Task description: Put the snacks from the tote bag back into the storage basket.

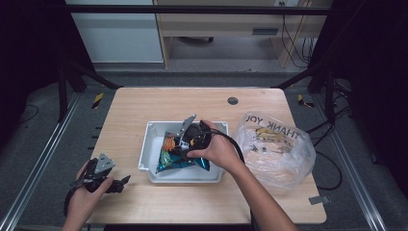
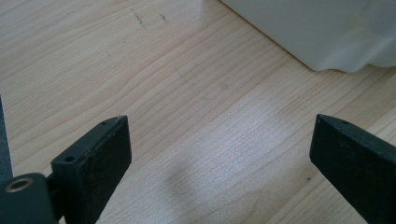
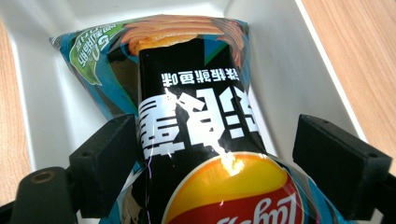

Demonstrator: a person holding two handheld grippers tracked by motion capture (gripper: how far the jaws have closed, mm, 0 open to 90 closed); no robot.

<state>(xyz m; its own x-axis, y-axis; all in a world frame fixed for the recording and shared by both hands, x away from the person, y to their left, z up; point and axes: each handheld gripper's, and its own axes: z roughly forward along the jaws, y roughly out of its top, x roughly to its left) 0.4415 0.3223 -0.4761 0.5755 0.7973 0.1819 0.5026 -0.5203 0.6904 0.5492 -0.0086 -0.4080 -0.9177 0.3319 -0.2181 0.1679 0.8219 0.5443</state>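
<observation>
**Right gripper spread around a crisp bag in the white tub**

In the high view, the right gripper (image 1: 186, 137) is seen held over the white tub (image 1: 150, 144) at the middle of the table (image 1: 202, 103), its jaws reaching down to the crisp bag (image 1: 179, 154) that lies inside the tub. The left gripper (image 1: 120, 182) is held low near the table's front left corner, apart from the tub. A clear plastic carrier bag (image 1: 276, 144) sits just beside the tub on the right, and the words "THANK YOU" can be read on it, printed upside down from this side.

In the left gripper view, the jaws are seen spread wide with nothing between them but bare wood; a corner of the tub (image 2: 322, 32) shows at the top right.

In the right gripper view, the jaws are parted on either side of the bag (image 3: 201, 116). The left jaw seems to lie against the foil, the right jaw stands clear, and so the bag is not judged to be pinched. A Lay's roundel can be made out at the bottom, with large white Chinese characters above it, inverted and not read with confidence.

The bag is judged to be light, air-filled and slippery, its contents easily crushed. A hold on the flat crimped seam at an end, or a gentle pinch across the narrow middle, would be safest.
</observation>
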